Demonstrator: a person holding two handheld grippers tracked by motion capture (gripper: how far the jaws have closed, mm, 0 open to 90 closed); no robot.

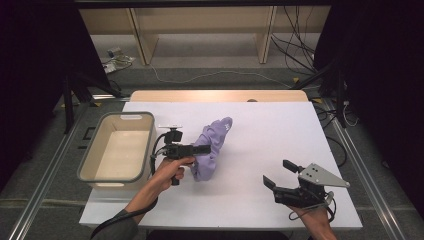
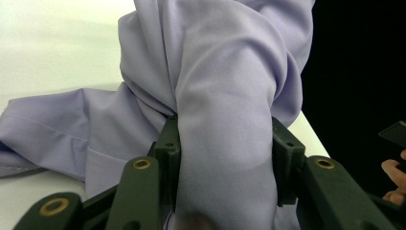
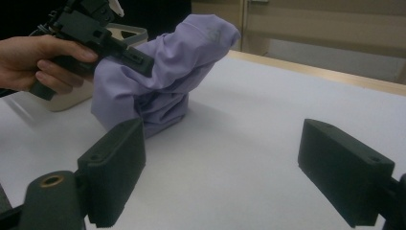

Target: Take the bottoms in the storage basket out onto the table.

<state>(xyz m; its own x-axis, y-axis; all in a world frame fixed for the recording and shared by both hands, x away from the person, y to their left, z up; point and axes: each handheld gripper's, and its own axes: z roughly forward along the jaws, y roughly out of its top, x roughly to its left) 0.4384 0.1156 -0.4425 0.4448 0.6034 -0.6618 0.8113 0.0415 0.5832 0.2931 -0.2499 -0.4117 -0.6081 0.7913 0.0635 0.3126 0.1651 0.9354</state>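
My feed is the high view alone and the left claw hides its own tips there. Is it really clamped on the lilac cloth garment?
Observer: Yes. In the left claw's own view, the left claw squeezes a thick fold of the lilac cloth garment.
Operator: And the bundle's height?
Observer: In the right claw's own view, it stands as an upright hump above the white table.
Operator: Is the right claw holding anything?
Observer: No; the right claw gapes wide, holding nothing.
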